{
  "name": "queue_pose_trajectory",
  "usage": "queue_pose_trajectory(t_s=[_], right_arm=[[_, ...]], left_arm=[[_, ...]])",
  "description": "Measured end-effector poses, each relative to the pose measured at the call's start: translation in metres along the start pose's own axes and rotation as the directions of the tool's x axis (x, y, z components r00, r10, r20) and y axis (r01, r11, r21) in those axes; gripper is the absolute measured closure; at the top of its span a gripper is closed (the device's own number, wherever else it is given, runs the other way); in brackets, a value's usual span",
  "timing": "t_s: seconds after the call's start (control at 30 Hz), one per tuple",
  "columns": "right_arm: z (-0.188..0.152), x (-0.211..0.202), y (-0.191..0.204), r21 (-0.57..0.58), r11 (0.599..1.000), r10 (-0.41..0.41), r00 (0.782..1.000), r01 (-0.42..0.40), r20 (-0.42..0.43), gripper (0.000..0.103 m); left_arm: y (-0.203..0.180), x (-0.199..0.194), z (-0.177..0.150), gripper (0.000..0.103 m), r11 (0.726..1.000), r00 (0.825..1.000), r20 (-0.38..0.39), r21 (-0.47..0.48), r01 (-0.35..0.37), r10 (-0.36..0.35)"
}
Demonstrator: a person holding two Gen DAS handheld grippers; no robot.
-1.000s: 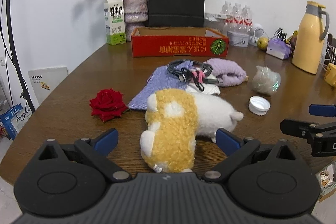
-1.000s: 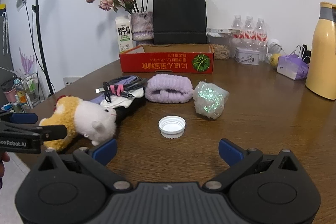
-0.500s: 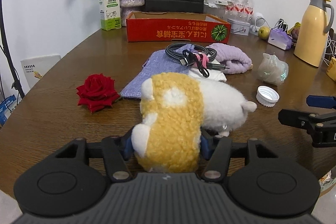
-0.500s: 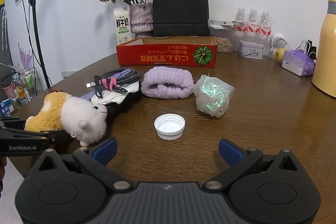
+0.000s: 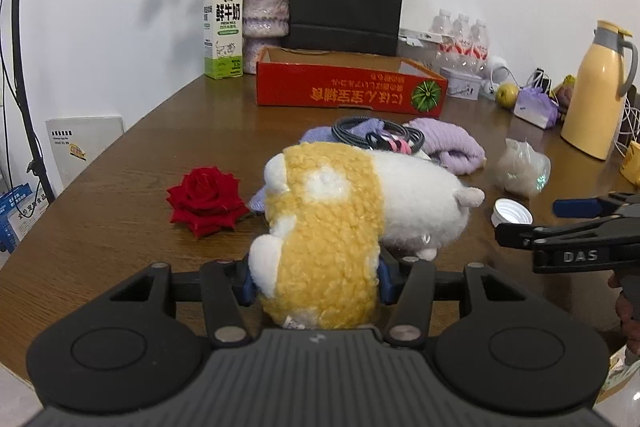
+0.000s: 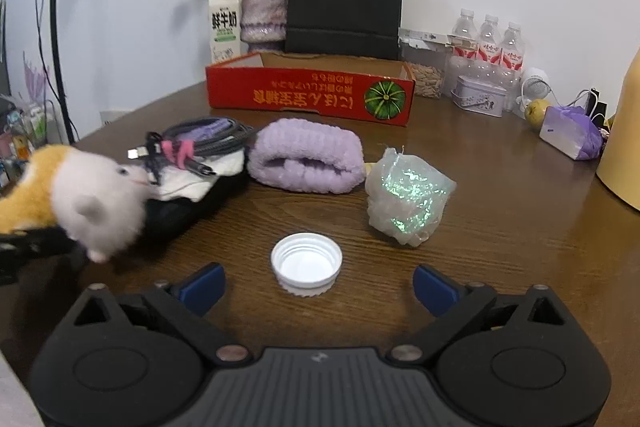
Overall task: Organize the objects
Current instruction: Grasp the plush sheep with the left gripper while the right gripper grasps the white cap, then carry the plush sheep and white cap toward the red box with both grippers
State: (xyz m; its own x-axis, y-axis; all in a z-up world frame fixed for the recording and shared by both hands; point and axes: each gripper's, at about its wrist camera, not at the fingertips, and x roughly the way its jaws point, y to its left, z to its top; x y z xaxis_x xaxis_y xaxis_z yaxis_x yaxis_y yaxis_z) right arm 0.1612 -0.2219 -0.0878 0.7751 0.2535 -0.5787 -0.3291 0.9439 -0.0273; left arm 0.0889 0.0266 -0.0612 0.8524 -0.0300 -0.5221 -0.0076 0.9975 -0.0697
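The left gripper (image 5: 314,277) was closing on the plush toy (image 5: 340,223), pads squeezing it for lifting; the right gripper (image 6: 316,285), jaws narrowing, straddled the white cap (image 6: 306,269) beside that toy.

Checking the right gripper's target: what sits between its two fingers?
In the right wrist view, the white bottle cap lies on the table between the closing right gripper fingers, untouched.

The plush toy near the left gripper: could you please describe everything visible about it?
The plush toy is a fluffy animal with a curly yellow back, white patches, white head and small stubby feet. The left gripper has its rear end between its closing jaws, blue pads pressing its sides. Its head points toward the coiled cable.
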Motion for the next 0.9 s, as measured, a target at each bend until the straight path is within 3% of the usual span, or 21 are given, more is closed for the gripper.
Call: queue_pose_trajectory(t_s=[0.17, 0.23, 0.4, 0.57, 0.9], right_arm=[[0.005, 0.012, 0.001, 0.007, 0.999, 0.039, 0.999, -0.039, -0.022, 0.037], [0.006, 0.015, 0.003, 0.01, 0.999, 0.046, 0.999, -0.045, -0.024, 0.037], [0.006, 0.014, 0.004, 0.009, 0.998, 0.058, 0.998, -0.058, -0.019, 0.053], [0.005, 0.013, 0.003, 0.015, 0.998, 0.055, 0.998, -0.054, -0.011, 0.063], [0.003, 0.007, 0.004, 0.013, 0.997, 0.07, 0.997, -0.071, 0.015, 0.064]], left_arm=[[0.003, -0.001, 0.002, 0.05, 1.0, 1.0, 0.009, -0.008, -0.008, 0.008], [0.004, -0.001, 0.002, 0.05, 1.0, 1.0, 0.011, -0.01, -0.009, 0.009], [0.005, 0.001, 0.003, 0.05, 1.0, 1.0, 0.011, -0.013, -0.008, 0.009], [0.004, 0.001, 0.002, 0.05, 1.0, 1.0, 0.011, -0.014, -0.008, 0.009], [0.003, -0.004, 0.006, 0.05, 1.0, 1.0, 0.024, -0.026, -0.013, 0.013]])
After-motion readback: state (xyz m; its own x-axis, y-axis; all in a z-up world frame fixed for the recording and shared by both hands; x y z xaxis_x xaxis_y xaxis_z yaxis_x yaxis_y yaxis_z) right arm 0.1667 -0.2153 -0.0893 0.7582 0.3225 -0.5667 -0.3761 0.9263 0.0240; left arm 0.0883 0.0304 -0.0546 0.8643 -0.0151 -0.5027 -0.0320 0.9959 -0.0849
